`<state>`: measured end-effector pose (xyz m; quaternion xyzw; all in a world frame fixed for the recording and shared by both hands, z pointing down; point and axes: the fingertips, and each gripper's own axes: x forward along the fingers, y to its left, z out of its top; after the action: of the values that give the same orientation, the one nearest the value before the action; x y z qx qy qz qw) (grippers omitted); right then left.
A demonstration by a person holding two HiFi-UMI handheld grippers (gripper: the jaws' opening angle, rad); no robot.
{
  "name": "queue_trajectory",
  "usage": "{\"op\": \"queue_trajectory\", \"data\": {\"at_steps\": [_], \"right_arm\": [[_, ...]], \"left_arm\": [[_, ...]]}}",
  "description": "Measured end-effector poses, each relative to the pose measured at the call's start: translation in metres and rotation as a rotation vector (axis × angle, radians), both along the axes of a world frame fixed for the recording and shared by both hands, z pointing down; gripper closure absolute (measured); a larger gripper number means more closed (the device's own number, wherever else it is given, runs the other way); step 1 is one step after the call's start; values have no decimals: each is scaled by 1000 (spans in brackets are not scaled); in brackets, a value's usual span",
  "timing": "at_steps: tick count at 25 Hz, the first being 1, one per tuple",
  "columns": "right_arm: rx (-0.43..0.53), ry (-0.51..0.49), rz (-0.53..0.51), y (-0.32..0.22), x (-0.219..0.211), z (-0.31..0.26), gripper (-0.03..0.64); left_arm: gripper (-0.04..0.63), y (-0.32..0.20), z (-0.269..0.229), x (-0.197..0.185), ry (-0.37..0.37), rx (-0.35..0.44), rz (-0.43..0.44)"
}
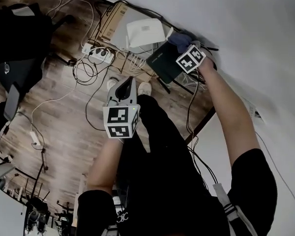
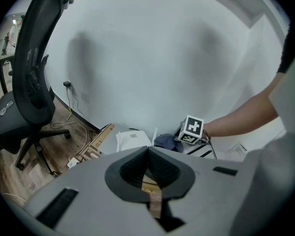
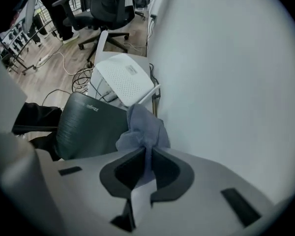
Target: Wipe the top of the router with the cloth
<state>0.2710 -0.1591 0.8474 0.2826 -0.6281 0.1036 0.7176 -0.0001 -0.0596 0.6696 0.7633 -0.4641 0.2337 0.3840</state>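
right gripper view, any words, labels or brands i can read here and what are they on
No text here can be quoted as it reads.
dark box: a short pale word near its upper edge, too blurred to read.
white router: a small grey label on top, print too small to read.
cloth pinched in the right hand-held gripper: no text.

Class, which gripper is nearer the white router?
Right. The right gripper, shut on the cloth, is close beside the router; the left gripper, shut and empty, is held back above the person's legs.
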Motion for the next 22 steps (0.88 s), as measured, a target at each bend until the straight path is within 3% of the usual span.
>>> {"op": "queue_trajectory", "data": {"at_steps": [4, 9, 15, 22], "right_arm": [[-4, 16, 12, -7, 4, 25, 595], [-14, 37, 105, -13, 13, 60, 595], [37, 109, 12, -20, 11, 69, 595], [70, 27, 47, -17, 6, 73, 597]], "left_arm": [[592, 0, 28, -10, -5, -26, 12], [592, -5, 56, -25, -11, -62, 7], [592, -9, 72, -37, -16, -56, 76], [592, -27, 98, -52, -23, -34, 111]]}}
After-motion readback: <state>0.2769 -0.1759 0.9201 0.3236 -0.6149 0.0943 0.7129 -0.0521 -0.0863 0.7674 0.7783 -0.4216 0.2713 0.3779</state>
